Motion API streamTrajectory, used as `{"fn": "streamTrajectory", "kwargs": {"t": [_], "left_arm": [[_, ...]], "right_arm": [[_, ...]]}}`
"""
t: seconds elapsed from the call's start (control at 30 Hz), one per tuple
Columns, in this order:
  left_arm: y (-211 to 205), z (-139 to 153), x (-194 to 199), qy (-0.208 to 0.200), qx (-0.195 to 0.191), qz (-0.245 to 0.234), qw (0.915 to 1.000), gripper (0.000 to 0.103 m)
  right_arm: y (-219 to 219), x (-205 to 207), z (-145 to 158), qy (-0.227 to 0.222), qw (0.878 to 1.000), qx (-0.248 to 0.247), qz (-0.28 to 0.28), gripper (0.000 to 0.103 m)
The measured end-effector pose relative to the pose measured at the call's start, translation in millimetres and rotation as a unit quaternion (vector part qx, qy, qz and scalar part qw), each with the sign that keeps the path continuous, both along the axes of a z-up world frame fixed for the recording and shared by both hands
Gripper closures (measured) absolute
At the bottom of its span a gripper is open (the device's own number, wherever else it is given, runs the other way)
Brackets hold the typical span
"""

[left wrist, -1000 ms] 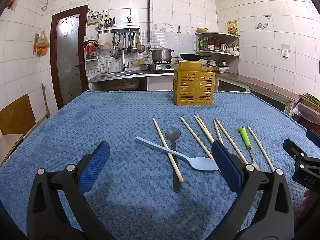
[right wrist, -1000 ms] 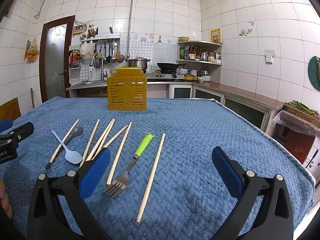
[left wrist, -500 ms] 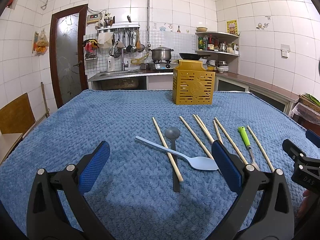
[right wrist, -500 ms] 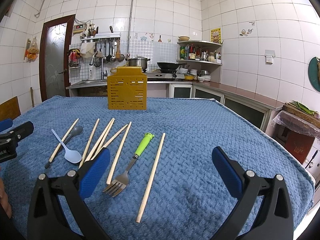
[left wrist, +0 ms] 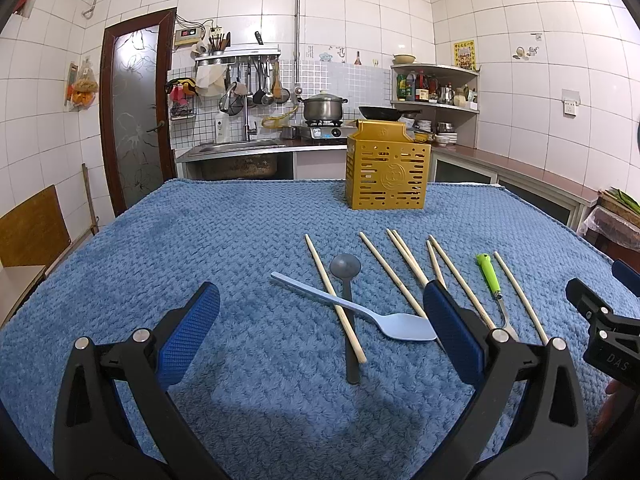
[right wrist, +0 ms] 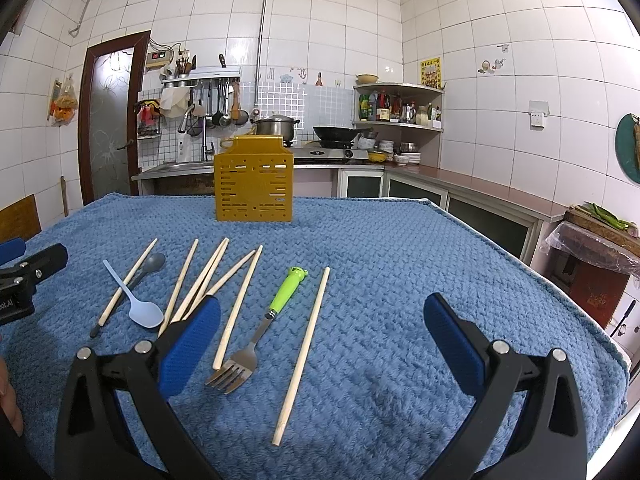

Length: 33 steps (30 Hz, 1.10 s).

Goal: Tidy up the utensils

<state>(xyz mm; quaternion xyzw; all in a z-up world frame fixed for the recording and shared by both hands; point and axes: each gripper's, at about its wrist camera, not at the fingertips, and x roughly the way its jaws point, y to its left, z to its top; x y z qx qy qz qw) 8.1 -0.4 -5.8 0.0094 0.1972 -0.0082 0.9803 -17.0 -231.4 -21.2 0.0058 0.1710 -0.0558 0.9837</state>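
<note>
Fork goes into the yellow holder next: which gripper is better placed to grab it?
Right, probably. The fork lies just ahead of the open right gripper, near its left finger. From the left gripper it lies out past the right finger, beyond crossed spoons and chopsticks.

Upright at the far middle of the blue-towelled counter point(right wrist: 400, 280): a yellow slotted utensil holder point(left wrist: 387, 165), nothing visible inside. Nearer, well apart from it, loose utensils lying flat in a rough row. Leftmost, a wooden chopstick point(left wrist: 334, 297) crossing a dark grey spoon point(left wrist: 346, 280), bowl toward the holder; across both, a pale blue spoon point(left wrist: 404, 326), bowl to the right. Then more chopsticks point(right wrist: 212, 276) fanned and overlapping. Further right, a green-handled metal fork point(right wrist: 266, 320), tines near, handle toward the holder. Just beside it, a single chopstick point(right wrist: 306, 350) alone.
</note>
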Motion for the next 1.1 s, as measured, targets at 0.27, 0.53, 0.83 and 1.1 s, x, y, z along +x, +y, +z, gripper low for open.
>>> {"fn": "streamTrajectory", "kwargs": {"t": [0.27, 0.53, 0.83, 1.1], "left_arm": [[-0.4, -1.0, 0.7, 0.000, 0.000, 0.000, 1.0000, 0.005], [0.1, -1.3, 1.4, 0.001, -0.001, -0.001, 1.0000, 0.005], [0.6, -0.8, 1.1, 0.001, -0.001, 0.000, 1.0000, 0.005], [1.4, -1.2, 1.7, 0.000, -0.002, -0.001, 1.0000, 0.005]], "right_arm": [[0.3, -1.1, 2.3, 0.000, 1.000, -0.001, 0.000, 0.004], [-0.1, -1.8, 2.9, -0.001, 1.000, -0.001, 0.000, 0.004], [-0.1, -1.8, 2.6, -0.002, 1.000, -0.001, 0.000, 0.004], [-0.8, -1.9, 2.9, -0.002, 1.000, 0.000, -0.001, 0.004]]}}
